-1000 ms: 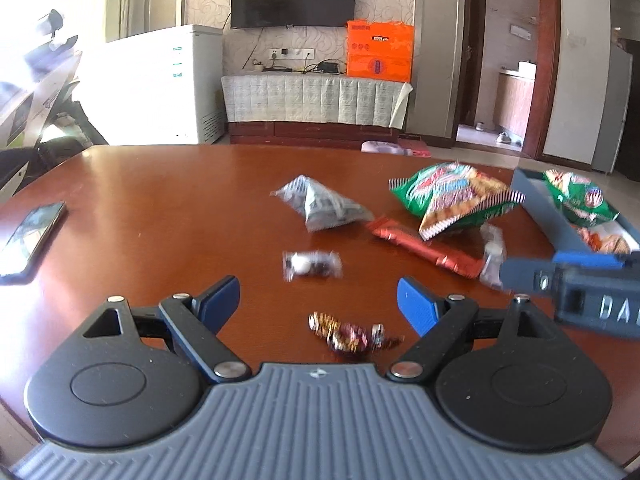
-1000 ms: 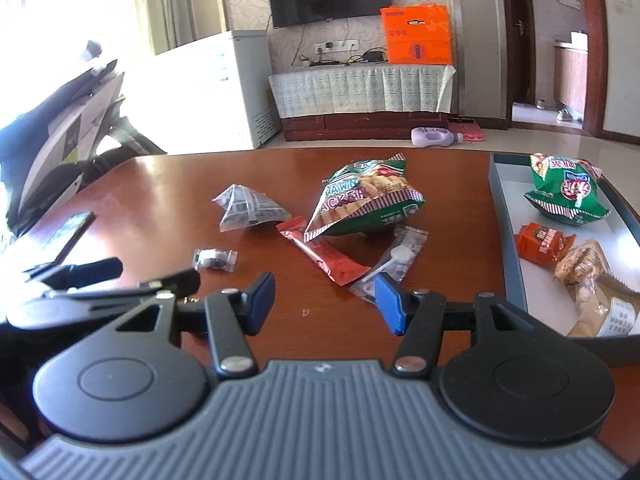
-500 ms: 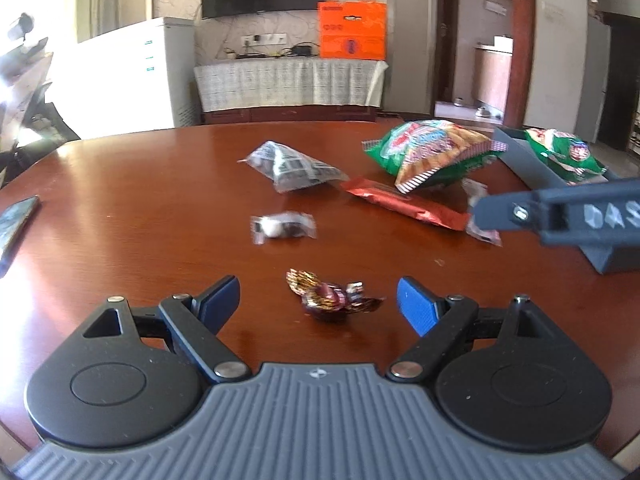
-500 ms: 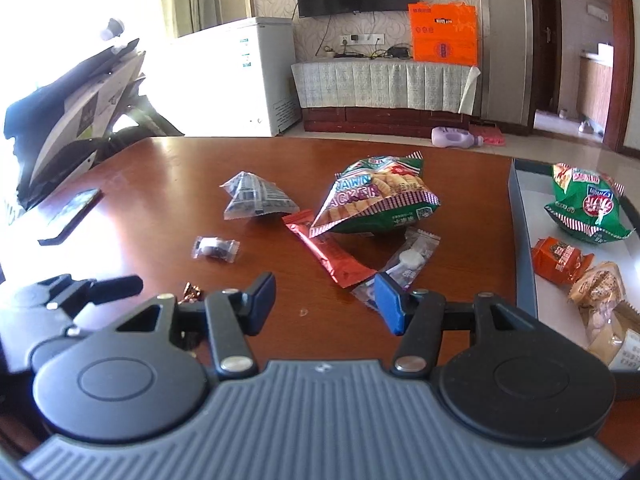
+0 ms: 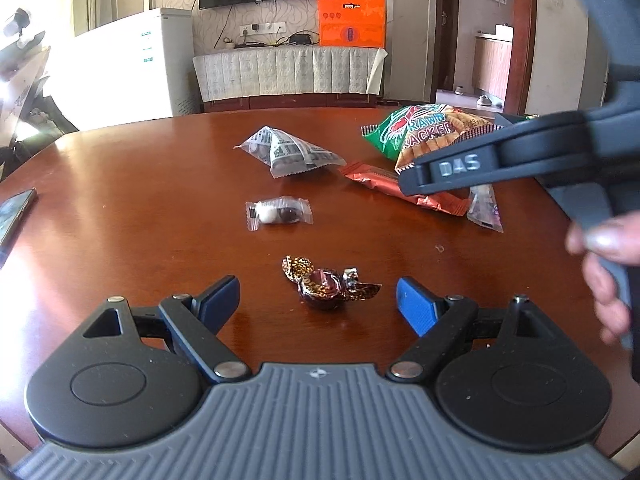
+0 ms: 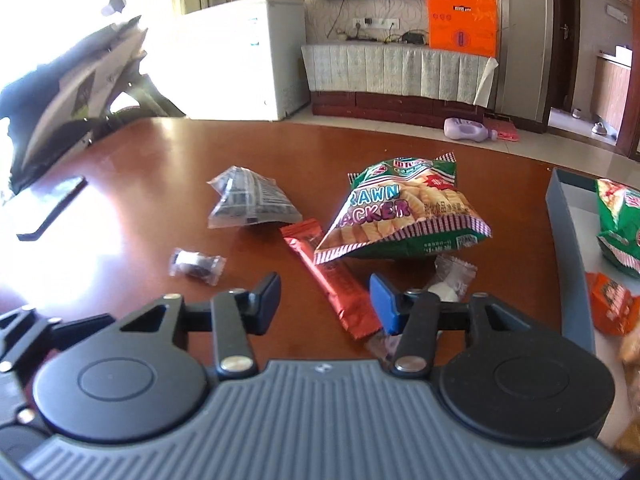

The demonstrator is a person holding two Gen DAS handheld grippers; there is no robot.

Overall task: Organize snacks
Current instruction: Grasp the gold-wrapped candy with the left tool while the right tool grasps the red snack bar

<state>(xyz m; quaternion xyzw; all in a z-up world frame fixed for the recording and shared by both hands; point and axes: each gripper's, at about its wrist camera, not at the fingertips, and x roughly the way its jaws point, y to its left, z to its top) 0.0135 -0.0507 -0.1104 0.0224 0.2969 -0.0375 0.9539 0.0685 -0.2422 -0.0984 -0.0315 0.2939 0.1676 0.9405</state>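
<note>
My left gripper [image 5: 318, 300] is open, its jaws on either side of a brown-and-gold wrapped candy [image 5: 326, 285] on the wooden table [image 5: 140, 208]. Beyond lie a clear-wrapped candy [image 5: 278, 213], a grey printed pouch [image 5: 290, 152], a red bar [image 5: 404, 190] and a green prawn cracker bag [image 5: 432, 132]. My right gripper [image 6: 324, 298] is open, low over the red bar [image 6: 332, 276], with the cracker bag [image 6: 400, 214] just ahead. A small clear packet [image 6: 452, 280] lies by its right finger. The right gripper's body crosses the left wrist view [image 5: 520, 152].
A grey tray [image 6: 568, 248] at the right holds a green bag [image 6: 620, 224] and an orange packet [image 6: 612, 304]. A phone [image 5: 14, 212] lies at the table's left edge. A white freezer [image 6: 240, 64] and a TV cabinet stand behind.
My left gripper has come forward, so the brown candy now sits between its jaws. My right gripper has moved forward and down over the red bar.
</note>
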